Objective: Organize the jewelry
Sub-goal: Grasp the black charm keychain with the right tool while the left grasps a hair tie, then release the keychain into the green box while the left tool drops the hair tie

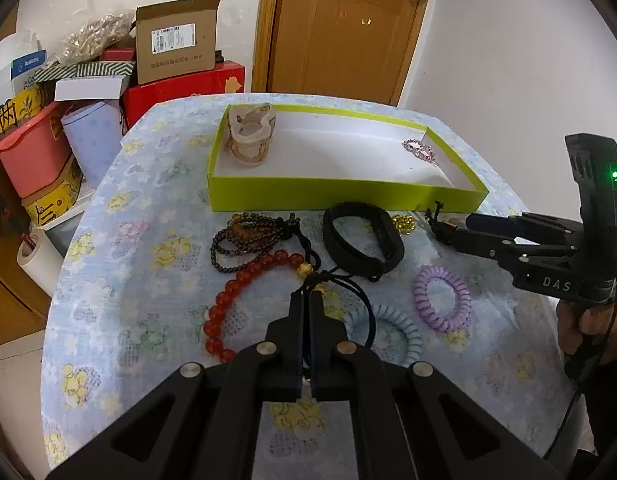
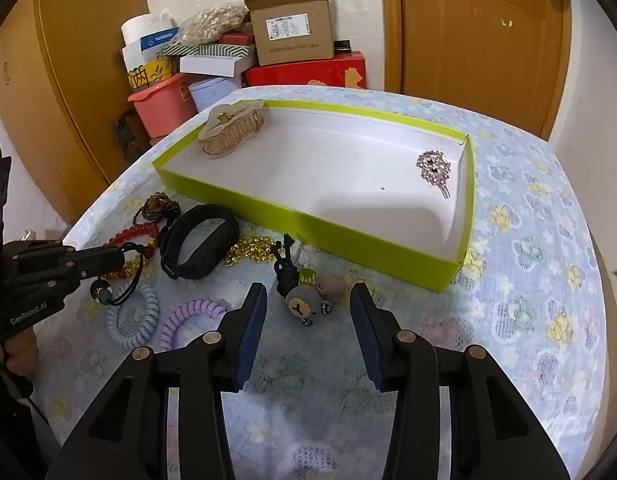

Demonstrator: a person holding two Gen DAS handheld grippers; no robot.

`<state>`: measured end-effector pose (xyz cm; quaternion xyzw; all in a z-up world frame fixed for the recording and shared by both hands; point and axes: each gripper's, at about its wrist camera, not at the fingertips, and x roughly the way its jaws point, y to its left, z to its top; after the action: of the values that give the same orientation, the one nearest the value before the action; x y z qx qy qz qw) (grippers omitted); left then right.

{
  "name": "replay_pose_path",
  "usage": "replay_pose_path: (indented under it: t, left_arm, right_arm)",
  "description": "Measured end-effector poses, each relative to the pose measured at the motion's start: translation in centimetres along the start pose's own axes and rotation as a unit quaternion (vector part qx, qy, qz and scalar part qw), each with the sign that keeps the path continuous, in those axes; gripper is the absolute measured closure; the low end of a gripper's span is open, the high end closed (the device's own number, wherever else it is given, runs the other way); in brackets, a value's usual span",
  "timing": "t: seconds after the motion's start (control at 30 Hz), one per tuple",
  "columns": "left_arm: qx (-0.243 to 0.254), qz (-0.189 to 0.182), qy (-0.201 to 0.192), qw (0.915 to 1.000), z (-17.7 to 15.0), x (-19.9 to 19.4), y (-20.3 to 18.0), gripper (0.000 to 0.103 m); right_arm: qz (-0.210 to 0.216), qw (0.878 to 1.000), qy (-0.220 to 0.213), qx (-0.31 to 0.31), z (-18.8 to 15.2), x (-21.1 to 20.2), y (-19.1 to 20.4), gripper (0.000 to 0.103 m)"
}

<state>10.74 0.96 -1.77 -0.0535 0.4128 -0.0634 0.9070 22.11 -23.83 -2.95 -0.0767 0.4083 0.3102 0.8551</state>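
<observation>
- Left tool (image 1: 307,300), pressed together on the black cord (image 1: 350,280) at lower centre: lift straight, clearing the red beads (image 1: 244,280).
- Right tool (image 2: 308,300), spread around the bear charm (image 2: 304,306) on the bench (image 2: 528,280): centre before pinching.
- Carry both into the green box (image 2: 348,240), upper centre.

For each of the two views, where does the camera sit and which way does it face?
Left wrist: sits on the left gripper, tilted down at the table; jaws shut on a black cord; the right gripper and a hand show at right.
Right wrist: sits on the right gripper, open above a bear charm; the left gripper shows at left.
Shared: the green tray, black band, purple coil tie.
</observation>
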Motion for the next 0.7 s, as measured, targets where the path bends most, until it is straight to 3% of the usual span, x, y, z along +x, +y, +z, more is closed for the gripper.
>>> replay_pose_path:
  t: [0.1,0.7]
  left_arm:
    - [0.001,-0.001,-0.002,1.0000,0.1,-0.3,-0.2,0.101]
    - [0.001,-0.002,-0.014,0.9999,-0.2,-2.0,-0.9,0.101]
  right_arm:
    - [-0.004,1.000,0.002,0.004,-0.1,0.0,0.1,0.077]
    - [0.016,0.999,-0.034,0.024,-1.2,-3.8,0.4,0.077]
